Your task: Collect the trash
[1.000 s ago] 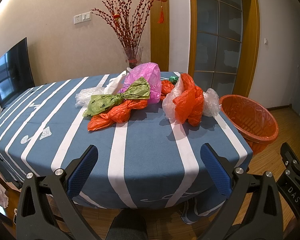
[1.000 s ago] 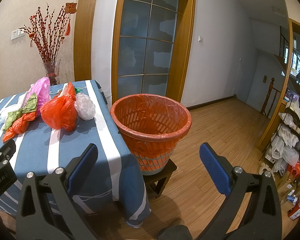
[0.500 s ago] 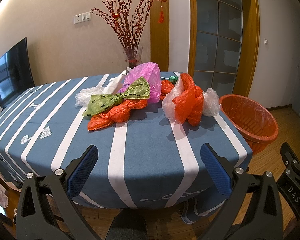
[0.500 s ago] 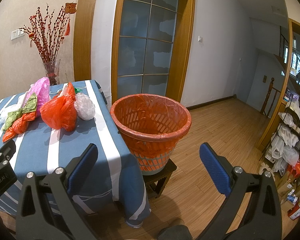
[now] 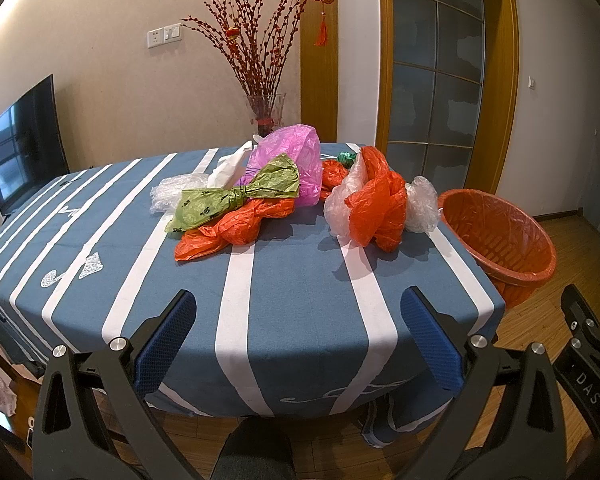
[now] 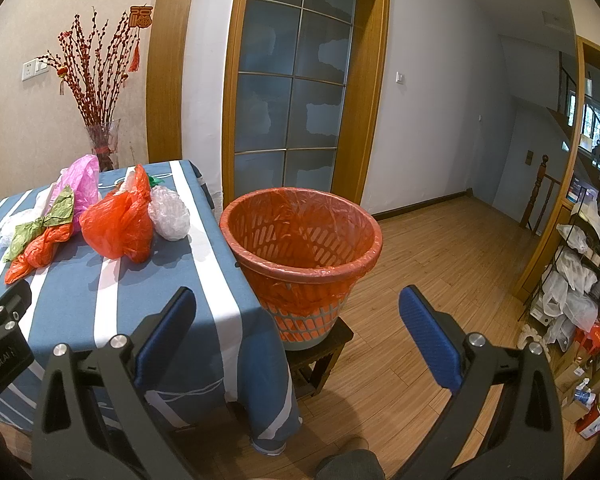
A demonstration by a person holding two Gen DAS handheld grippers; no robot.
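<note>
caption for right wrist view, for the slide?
Open right gripper faces a red-lined wastebasket on a stool beside the table's crumpled plastic bags.

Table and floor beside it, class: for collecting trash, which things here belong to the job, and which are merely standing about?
Belong to the job:
- green bag
- twisted orange bag
- pink bag
- orange-and-white bag bundle
- clear bags
- orange lined bin, beside the table
- left gripper and right gripper, both open

Standing about:
- vase of red branches
- television
- striped tablecloth
- cluttered shelf

A vase of red branches (image 5: pixel 260 80) is standing against the wall. A dark television (image 5: pixel 24 144) is leaning nearby. A cluttered shelf (image 6: pixel 580 264) is filling the doorway.
</note>
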